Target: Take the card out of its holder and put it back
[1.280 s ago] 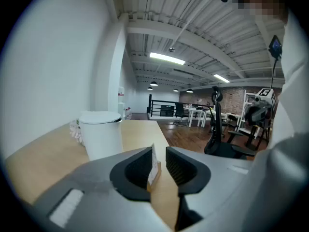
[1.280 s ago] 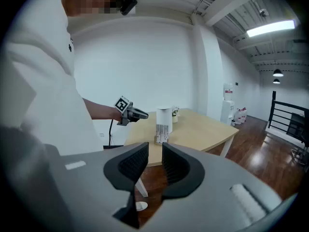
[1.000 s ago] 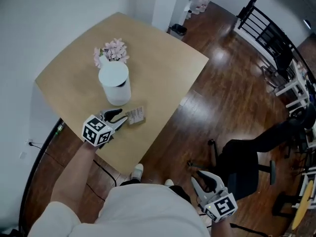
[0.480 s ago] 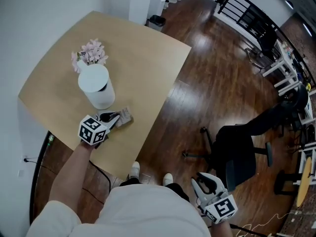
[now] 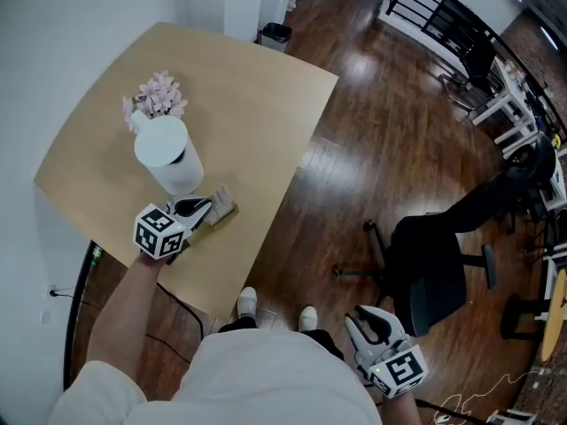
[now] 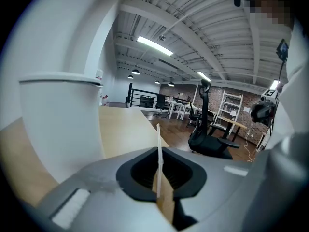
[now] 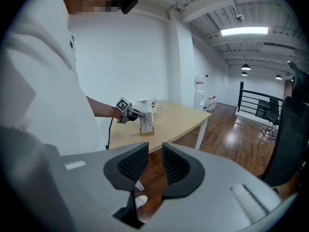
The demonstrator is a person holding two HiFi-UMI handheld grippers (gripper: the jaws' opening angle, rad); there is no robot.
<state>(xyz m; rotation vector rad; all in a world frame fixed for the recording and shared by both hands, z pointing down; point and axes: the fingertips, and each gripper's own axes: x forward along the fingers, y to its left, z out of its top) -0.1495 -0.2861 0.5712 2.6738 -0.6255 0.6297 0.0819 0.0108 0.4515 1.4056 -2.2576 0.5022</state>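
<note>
The left gripper point(image 5: 204, 210) is closed on the thin, white, printed card point(image 6: 158, 151), upright in its wooden holder point(image 7: 147, 131) on the table point(image 5: 257, 104); the right gripper point(image 7: 150, 166) is open, empty.

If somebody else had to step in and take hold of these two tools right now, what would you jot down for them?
Left gripper: jaws shut on the card, seen edge-on between them.
Right gripper: jaws apart, empty, hanging low beside the person, away from the table.
The card appears to be still standing in its wooden holder, next to the white vase.
Done: card gripped.
Left: lift it out of the holder, then slot it back in.
</note>
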